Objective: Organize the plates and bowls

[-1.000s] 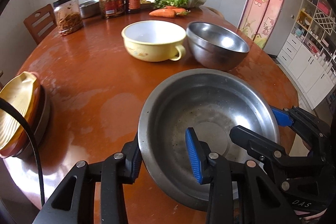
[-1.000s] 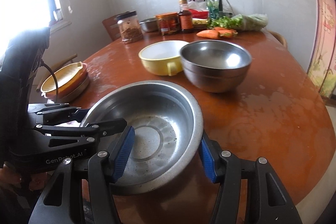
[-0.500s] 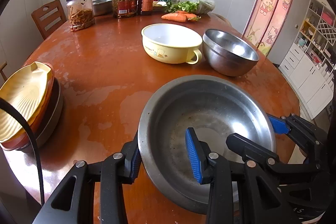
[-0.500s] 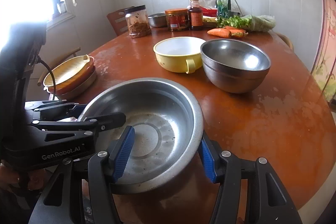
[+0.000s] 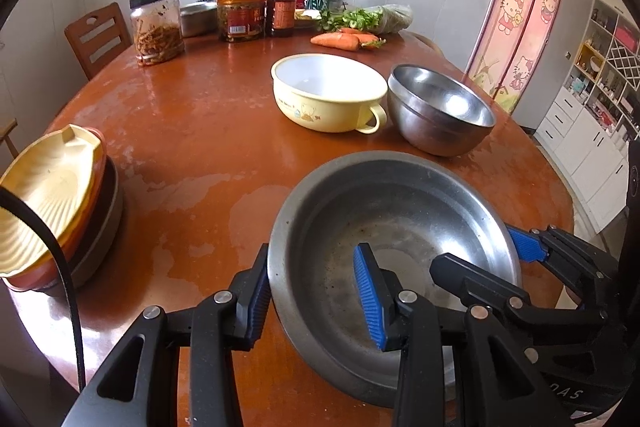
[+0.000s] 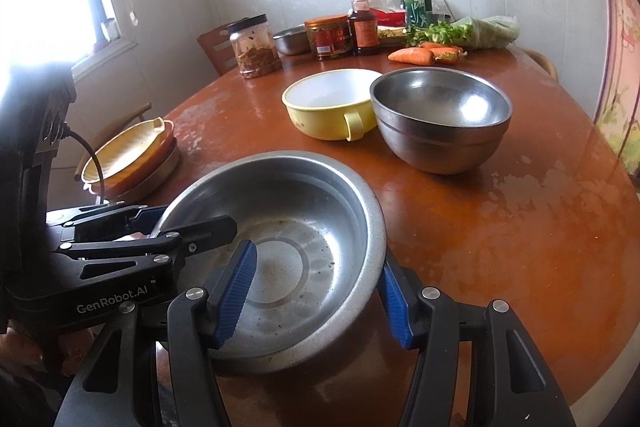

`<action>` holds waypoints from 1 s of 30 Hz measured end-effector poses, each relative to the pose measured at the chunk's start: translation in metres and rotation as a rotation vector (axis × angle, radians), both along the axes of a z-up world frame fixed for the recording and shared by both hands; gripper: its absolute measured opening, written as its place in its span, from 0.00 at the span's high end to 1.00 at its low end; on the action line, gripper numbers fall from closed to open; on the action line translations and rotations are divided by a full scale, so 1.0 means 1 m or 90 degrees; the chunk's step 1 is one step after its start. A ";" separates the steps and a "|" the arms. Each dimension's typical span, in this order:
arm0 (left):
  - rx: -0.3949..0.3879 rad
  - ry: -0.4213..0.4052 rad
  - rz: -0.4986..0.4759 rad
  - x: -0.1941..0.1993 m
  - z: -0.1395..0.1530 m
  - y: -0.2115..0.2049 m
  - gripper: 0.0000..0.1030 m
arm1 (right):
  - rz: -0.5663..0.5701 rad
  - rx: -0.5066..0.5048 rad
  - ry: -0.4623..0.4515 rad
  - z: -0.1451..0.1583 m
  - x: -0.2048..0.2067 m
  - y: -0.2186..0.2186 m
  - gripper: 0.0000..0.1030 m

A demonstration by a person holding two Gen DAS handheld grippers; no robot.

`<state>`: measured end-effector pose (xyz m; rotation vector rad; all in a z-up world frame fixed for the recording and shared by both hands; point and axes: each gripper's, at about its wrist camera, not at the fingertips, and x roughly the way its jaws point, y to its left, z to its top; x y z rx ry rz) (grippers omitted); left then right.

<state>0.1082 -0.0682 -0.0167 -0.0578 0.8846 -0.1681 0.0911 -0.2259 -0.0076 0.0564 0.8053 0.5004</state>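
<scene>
So both grippers are on the wide shallow steel basin (image 5: 394,227), closest to the cameras at the near edge of the round reddish-brown wooden counter (image 5: 192,131). The left gripper (image 5: 316,295) has its jaws clamped over the basin's left rim, one blue pad inside, one outside. The right gripper (image 6: 316,291) does the same on the right rim. Left of the basin there's a stack of plates with a yellow ribbed one on top (image 5: 48,187). Beyond the basin sit a yellow enamel bowl with a handle (image 5: 328,93) and, just beside it, a deep steel bowl (image 5: 440,109). Farther back from the basin: carrots (image 5: 340,41), greens, jars and bottles.
</scene>
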 end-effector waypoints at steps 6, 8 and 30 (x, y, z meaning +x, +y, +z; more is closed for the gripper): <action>0.016 -0.016 0.013 -0.003 0.007 0.002 0.56 | -0.009 0.002 -0.004 0.003 0.000 -0.003 0.37; 0.025 -0.021 0.018 -0.004 0.009 0.002 0.55 | -0.015 0.002 -0.011 0.005 0.000 -0.005 0.34; 0.041 -0.060 -0.003 0.026 0.059 -0.041 0.33 | -0.105 0.022 -0.071 0.033 0.033 -0.069 0.23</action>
